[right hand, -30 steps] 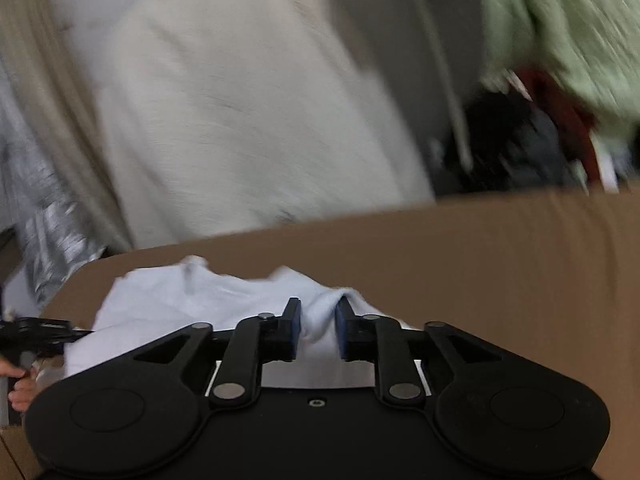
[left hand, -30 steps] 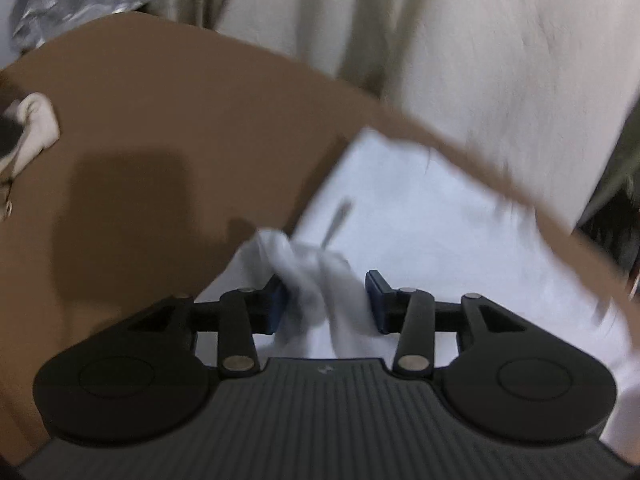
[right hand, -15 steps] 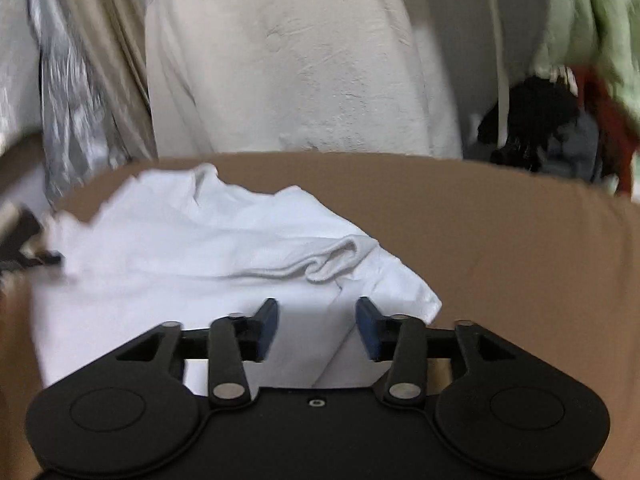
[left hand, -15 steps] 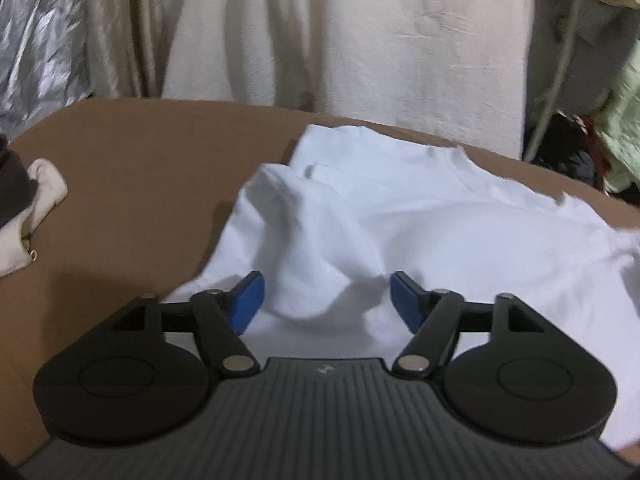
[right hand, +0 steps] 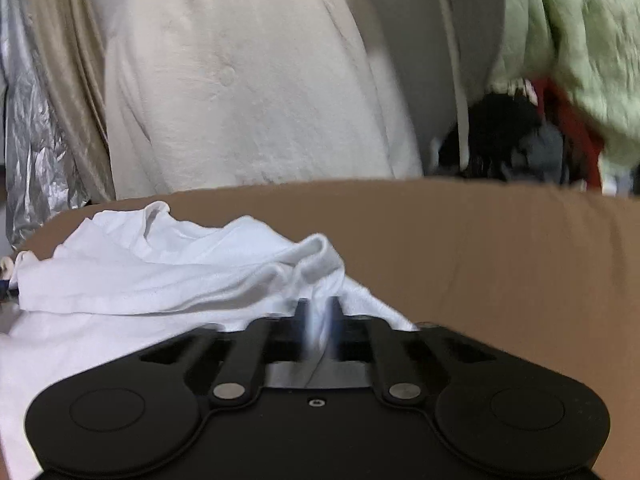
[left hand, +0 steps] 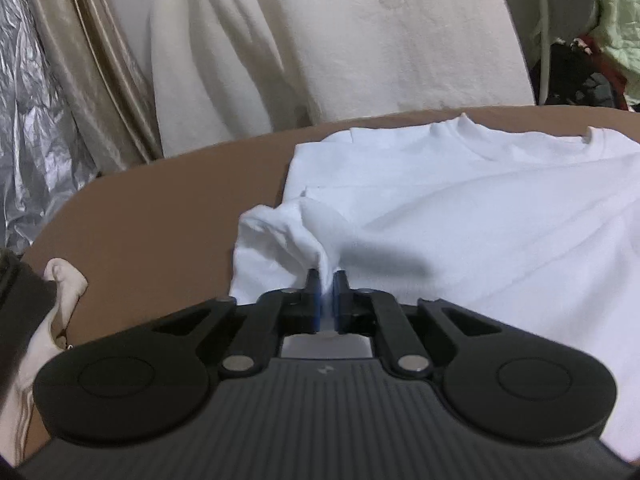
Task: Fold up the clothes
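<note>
The blue pads [left hand: 316, 300] of the left gripper [left hand: 327, 296] are drawn close together and pinch a raised fold of the white T-shirt [left hand: 480, 232], a narrow strip of cloth showing between them; the fabric rises into a small peak right at the fingertips and falls away to the left in a crumpled sleeve. The left gripper sits low over the near left part of the shirt, its fingers pointing roughly level toward the far edge of the brown table [left hand: 168, 216]. The right gripper [right hand: 318, 312] likewise has its fingers nearly closed on a bunched fold of the T-shirt [right hand: 160, 280], though its pads are blurred; cloth passes between them and a rolled sleeve hem sits just beyond the tips. It points forward and low across the table [right hand: 480, 260], with the shirt spread to its left and bare tabletop to its right. The T-shirt lies on the table with its collar toward the far edge, mostly flat in the left wrist view and rumpled in the right one. A cream cloth [left hand: 68, 288] lies at the table's left edge. Beyond the table hang a cream garment [left hand: 340, 40], beige drapes [left hand: 92, 60], silver foil sheeting [left hand: 28, 120] and a pale green fabric [right hand: 568, 32].
</note>
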The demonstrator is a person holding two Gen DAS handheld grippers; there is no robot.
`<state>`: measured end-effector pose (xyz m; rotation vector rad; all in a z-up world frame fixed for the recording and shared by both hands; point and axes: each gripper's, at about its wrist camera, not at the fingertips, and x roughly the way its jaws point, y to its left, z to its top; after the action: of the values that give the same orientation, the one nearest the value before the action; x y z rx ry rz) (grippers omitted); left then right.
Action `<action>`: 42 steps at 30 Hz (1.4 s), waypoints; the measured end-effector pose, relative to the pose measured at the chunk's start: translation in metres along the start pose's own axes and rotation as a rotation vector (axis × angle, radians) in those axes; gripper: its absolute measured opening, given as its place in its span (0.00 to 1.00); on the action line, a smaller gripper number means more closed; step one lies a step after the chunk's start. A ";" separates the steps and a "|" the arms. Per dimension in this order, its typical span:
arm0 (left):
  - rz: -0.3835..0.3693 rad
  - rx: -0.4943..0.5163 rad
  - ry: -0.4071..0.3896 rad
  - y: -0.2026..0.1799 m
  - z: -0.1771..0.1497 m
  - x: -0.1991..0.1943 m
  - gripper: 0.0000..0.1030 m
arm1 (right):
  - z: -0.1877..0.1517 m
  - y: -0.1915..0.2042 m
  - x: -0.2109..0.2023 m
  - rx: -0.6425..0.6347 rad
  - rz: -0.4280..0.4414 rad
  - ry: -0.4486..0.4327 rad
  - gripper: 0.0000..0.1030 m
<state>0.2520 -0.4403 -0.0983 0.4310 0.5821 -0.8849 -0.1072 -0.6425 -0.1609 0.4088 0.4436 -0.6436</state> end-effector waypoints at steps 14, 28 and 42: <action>0.070 -0.269 0.086 0.033 0.099 0.096 0.42 | 0.024 -0.045 0.010 0.356 0.025 0.264 0.08; 0.186 -0.126 0.083 0.034 0.030 0.051 0.75 | 0.030 -0.023 0.003 0.170 -0.128 0.134 0.07; 0.113 -0.494 0.207 0.050 -0.121 -0.035 0.99 | -0.019 -0.036 -0.067 0.564 0.063 0.299 0.56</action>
<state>0.2401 -0.3219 -0.1624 0.1035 0.9292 -0.5637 -0.1832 -0.6270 -0.1506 1.0597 0.5272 -0.6432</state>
